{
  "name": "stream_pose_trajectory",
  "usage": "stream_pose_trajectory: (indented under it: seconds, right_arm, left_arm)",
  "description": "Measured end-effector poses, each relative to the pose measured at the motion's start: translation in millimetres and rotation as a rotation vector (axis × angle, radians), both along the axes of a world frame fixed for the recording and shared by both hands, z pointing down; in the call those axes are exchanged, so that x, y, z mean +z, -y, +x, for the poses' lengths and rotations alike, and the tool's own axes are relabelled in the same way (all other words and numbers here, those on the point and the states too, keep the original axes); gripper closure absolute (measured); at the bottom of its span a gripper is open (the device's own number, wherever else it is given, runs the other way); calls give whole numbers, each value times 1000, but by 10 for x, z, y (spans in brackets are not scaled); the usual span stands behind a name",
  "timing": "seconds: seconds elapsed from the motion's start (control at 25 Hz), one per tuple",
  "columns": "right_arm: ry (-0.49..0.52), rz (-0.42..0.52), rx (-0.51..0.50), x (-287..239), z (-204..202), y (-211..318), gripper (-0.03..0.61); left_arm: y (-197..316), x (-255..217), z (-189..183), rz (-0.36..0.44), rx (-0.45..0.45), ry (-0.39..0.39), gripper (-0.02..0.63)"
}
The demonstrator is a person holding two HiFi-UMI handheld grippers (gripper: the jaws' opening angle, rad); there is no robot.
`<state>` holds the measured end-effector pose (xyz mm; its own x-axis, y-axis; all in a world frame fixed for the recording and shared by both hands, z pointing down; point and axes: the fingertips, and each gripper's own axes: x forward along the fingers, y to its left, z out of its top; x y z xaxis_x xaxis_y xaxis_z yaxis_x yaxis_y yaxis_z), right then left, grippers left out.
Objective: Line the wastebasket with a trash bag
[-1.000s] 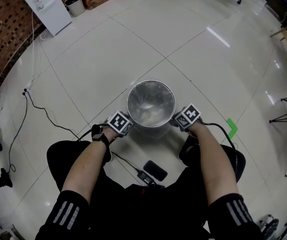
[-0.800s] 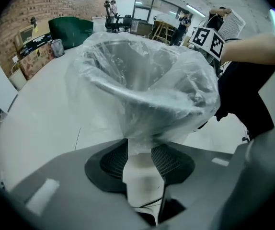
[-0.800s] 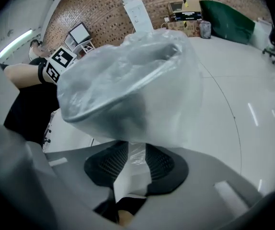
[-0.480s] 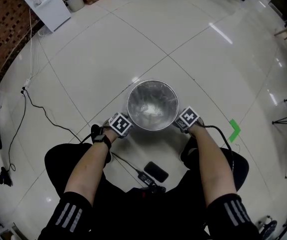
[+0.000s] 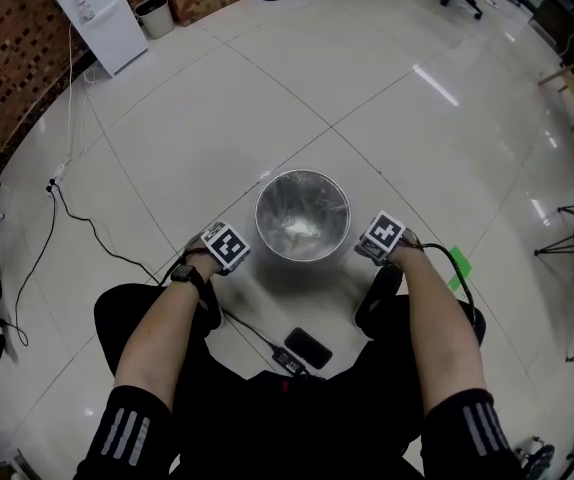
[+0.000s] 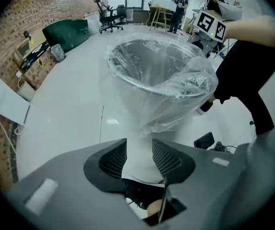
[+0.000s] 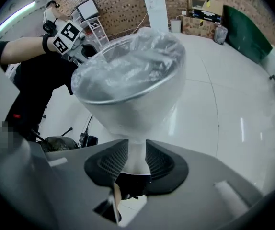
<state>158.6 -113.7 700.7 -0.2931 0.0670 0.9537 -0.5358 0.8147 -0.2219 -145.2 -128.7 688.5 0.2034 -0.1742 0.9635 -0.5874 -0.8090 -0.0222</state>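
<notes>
1. The bin [image 5: 267, 238] stands upright on the pale tiled floor [image 5: 407, 118], right in front of the person and between the two grippers.
2. A clear bag [image 6: 161, 95] lines it. The film lies over the rim and hangs down the outer wall, crumpled in places.
3. The left gripper [image 6: 140, 145] is just beside the bin's left side and points steeply down. A strip of bag tapers from the rim into its jaws and fills the gap between the pads, so it grasps the film. Those jaws have just been opening a little.
4. The right gripper [image 7: 137, 150] is just beside the bin's right side, also pointing steeply down. Its jaws are clenched on a narrow strip of bag [image 7: 128, 71], which runs taut from the rim like a funnel.
5. In the head view both grippers, left [image 5: 229, 250] and right [image 5: 379, 238], are level with the near half of the bin.
6. A black phone [image 5: 308, 346] lies on the floor near the person's legs, with a lead beside it.
7. A strip of green tape [image 5: 459, 265] is on the tiles right of the right gripper.
8. A black cable [image 5: 87, 223] trails across the floor at left.
9. Far back at left a white cabinet [image 5: 95, 13] stands against a brick wall [image 5: 7, 58].
</notes>
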Motion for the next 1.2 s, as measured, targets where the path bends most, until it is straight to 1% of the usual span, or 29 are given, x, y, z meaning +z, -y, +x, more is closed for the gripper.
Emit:
stream_pose_trajectory:
  seconds: [0.12, 0.24, 0.36, 0.48, 0.56, 0.64, 0.76, 0.84, 0.92, 1.0, 1.08, 1.2]
  right_arm:
    - [15, 90, -34, -360, -34, 141, 453]
    - [52, 222, -51, -803, -215, 346, 449]
    - [120, 307, -61, -1202, -536, 480, 402]
    - [191, 339, -138, -1482, -956, 469, 374]
    - [224, 333, -207, -1535, -1235, 409, 366]
    - [233, 317, -262, -1506, -1467, 361, 350]
    - [223, 297, -304, -1332, -1702, 374, 327]
    - [198, 269, -308, -1139, -1780, 390, 321]
    - [164, 237, -319, -929, -1842, 403, 309]
    - [111, 217, -358, -701, -1877, 418, 305]
    - [66, 199, -390, -470, -1898, 453, 305]
    - [12, 115, -336, -153, -1859, 458, 305]
  left_arm:
    - [96, -328, -27, 41, 26, 18, 453]
    - [301, -757, 51, 141, 52, -4, 453]
    - [490, -1216, 241, 238, 82, -66, 453]
    - [624, -1626, 439, 304, 102, -154, 453]
    - [676, -1856, 566, 338, 123, -213, 453]
    - [698, -2006, 674, 359, 151, -259, 453]
    - [697, -2053, 763, 354, 187, -293, 453]
    - [690, -1969, 793, 328, 204, -296, 453]
    - [706, -1911, 805, 312, 231, -273, 453]
    - [739, -1901, 823, 308, 254, -251, 453]
    - [778, -1916, 857, 307, 265, -249, 453]
    - [820, -1943, 886, 306, 266, -264, 454]
